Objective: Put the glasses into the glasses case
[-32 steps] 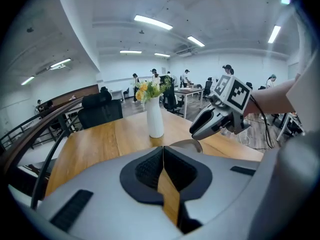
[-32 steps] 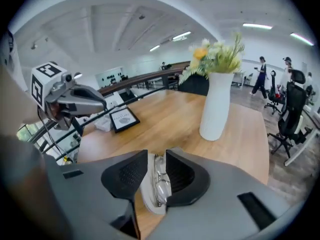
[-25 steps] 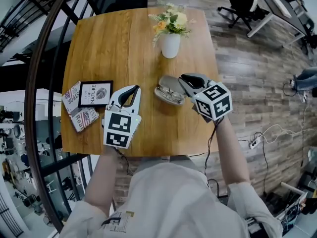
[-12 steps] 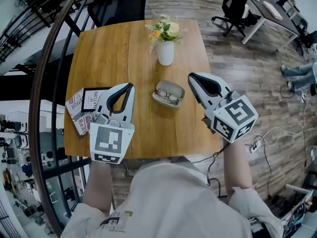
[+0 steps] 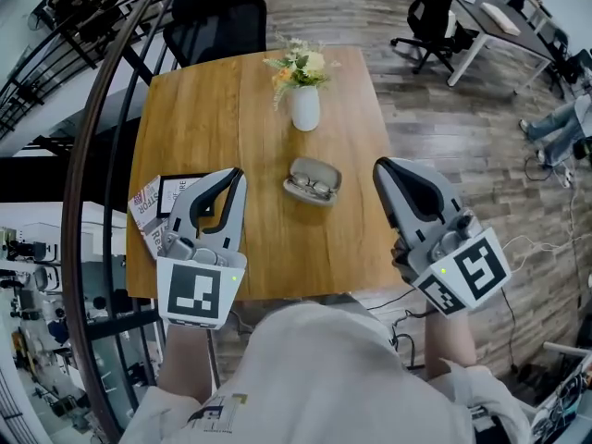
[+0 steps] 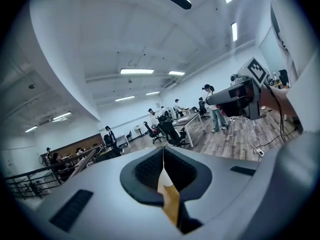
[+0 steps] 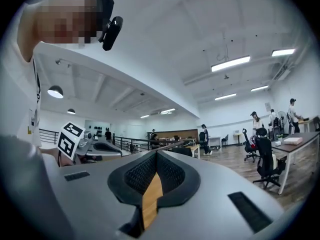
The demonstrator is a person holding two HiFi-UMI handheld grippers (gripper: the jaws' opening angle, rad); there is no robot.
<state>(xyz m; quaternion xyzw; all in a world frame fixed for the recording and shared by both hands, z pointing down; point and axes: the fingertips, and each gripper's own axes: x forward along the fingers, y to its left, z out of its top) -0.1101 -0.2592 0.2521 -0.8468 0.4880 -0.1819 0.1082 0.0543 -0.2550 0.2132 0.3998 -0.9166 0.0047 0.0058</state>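
**Right gripper [image 5: 381, 166] and left gripper [image 5: 236, 176] empty, held clear**

My glasses [image 5: 312, 187] lie inside the open glasses case [image 5: 319, 167] at the middle of the table [image 5: 203, 109], so I judge the placing done. Right jaws have just been closing on nothing and left jaws meet too. Both hang either side, leaving the case free.

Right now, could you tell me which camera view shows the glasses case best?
The head view: the glasses case lies open on the table with the glasses inside, unobstructed. The left gripper view and right gripper view look out over the room and show none of the case.
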